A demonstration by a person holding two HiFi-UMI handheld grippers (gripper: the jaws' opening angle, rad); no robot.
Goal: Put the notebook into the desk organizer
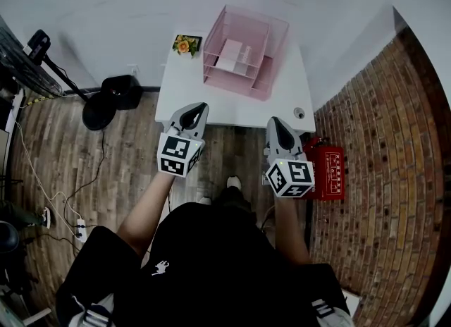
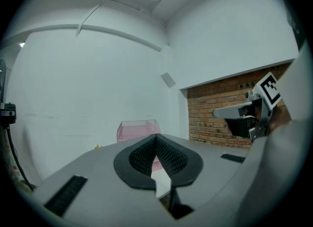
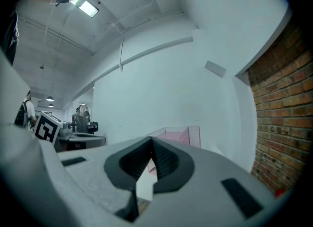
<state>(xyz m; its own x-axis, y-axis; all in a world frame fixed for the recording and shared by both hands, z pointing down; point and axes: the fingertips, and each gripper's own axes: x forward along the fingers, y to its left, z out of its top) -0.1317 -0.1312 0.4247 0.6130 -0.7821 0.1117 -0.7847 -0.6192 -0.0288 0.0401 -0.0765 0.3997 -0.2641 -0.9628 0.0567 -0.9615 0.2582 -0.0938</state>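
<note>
2 claws pressed together, nothing pinched: left gripper (image 1: 201, 109), right gripper (image 1: 274, 122), both near white table (image 1: 187, 89) edge; pink desk organizer (image 1: 262, 87) on it.

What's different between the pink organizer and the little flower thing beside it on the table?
The organizer is large, see-through pink; the flower piece is small, yellow and green. The organizer holds something white; the flower piece sits in the far left corner. Both stand on the white table.
</note>
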